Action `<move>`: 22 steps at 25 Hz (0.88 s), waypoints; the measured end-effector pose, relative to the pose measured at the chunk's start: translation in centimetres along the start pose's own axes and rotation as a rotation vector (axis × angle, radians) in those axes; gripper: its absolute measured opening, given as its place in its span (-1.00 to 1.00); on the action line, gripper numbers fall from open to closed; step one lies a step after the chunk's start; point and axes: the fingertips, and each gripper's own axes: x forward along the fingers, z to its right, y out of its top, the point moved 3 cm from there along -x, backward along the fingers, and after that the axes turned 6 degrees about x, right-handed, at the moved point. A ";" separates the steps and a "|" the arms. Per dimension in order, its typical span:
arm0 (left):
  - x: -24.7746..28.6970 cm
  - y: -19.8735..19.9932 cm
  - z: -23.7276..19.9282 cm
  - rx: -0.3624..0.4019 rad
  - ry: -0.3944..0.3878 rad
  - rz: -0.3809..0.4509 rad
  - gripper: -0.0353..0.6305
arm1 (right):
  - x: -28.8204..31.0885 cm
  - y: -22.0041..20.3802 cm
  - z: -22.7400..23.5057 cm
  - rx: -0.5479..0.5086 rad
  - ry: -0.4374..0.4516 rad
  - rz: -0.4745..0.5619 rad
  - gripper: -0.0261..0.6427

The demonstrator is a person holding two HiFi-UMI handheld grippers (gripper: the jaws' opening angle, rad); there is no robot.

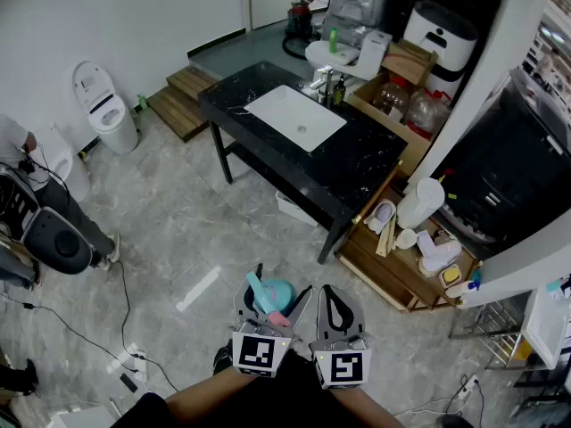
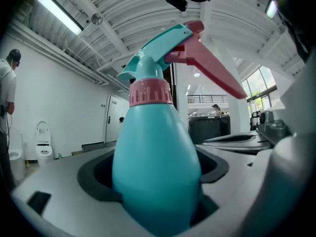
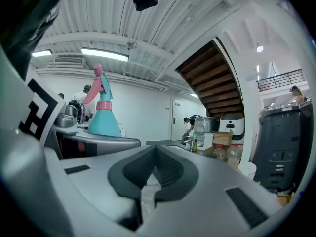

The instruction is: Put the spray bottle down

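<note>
A teal spray bottle (image 1: 274, 295) with a pink collar and pink trigger stands upright between the jaws of my left gripper (image 1: 270, 303), which is shut on its body. In the left gripper view the bottle (image 2: 155, 162) fills the middle and both dark pads press its sides. My right gripper (image 1: 336, 310) is held just to the right of it, at the same height, shut with nothing between its pads (image 3: 170, 169). From the right gripper view the bottle (image 3: 102, 116) shows at the left. Both grippers are held level above the grey floor, close to my body.
A black counter (image 1: 375, 163) with a white sink (image 1: 295, 118) stands ahead. A low wooden shelf (image 1: 393, 270) with jugs and bottles is to its right. A white toilet (image 1: 107, 110) and a wooden step (image 1: 183, 96) are at the back left. Cables (image 1: 125, 346) lie on the floor.
</note>
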 end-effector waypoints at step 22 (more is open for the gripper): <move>2.1 -1.2 0.0 0.006 0.056 -0.054 0.42 | -2.5 -2.1 6.7 0.086 -0.091 -0.018 -0.89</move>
